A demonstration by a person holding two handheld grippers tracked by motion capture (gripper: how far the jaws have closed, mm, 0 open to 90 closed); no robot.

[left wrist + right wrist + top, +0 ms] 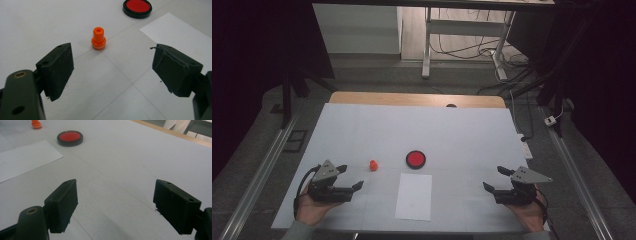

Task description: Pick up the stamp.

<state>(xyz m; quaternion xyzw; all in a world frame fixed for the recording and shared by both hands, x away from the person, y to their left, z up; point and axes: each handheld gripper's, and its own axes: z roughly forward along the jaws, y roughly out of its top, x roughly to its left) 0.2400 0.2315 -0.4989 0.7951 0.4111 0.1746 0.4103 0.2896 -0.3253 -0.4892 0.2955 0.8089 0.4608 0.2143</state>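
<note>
A small orange stamp stands upright on the white table, left of a round black-rimmed red ink pad. A white sheet of paper lies in front of the pad. My left gripper rests at the front left, open and empty, pointing towards the stamp a short way off. At the front right my right gripper is open with bare table between its jaws.
The white table top has a wooden strip along its far edge. Beyond it on the floor are desk legs and cables. A power strip lies off the table's right side.
</note>
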